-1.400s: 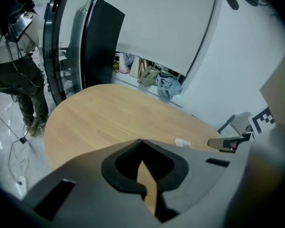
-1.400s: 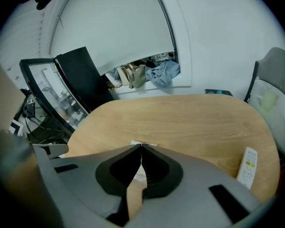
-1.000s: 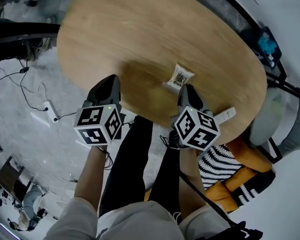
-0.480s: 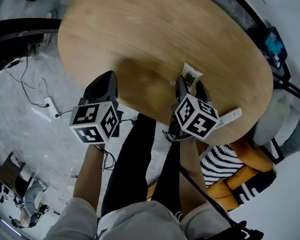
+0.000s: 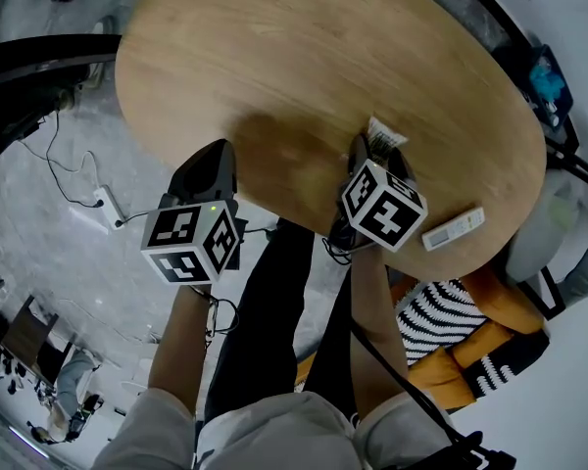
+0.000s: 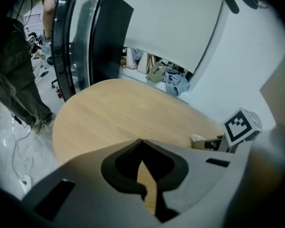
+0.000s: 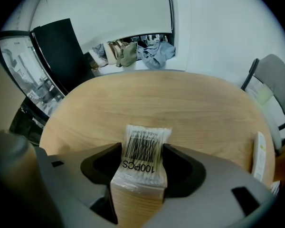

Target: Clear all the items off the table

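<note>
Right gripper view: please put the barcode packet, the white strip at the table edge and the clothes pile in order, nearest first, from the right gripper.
The right gripper has just been opening its jaws, and the packet stands between them.
1. Barcode packet: between the jaws.
2. White strip: to the right, at the edge of the table.
3. Clothes pile: beyond the table's far side.

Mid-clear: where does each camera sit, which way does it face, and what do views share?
Head view: on the head, looking steeply down at the table; shows forearms, legs, left tongs, right tongs.
Left gripper view: on the left tongs, looking across the table; its jaws are together, empty.
Right gripper view: on the right tongs, looking down along them; jaws have just been opening and straddle the pack.
Shared: head and right gripper views both show the pack and the white strip by the table edge.
</note>
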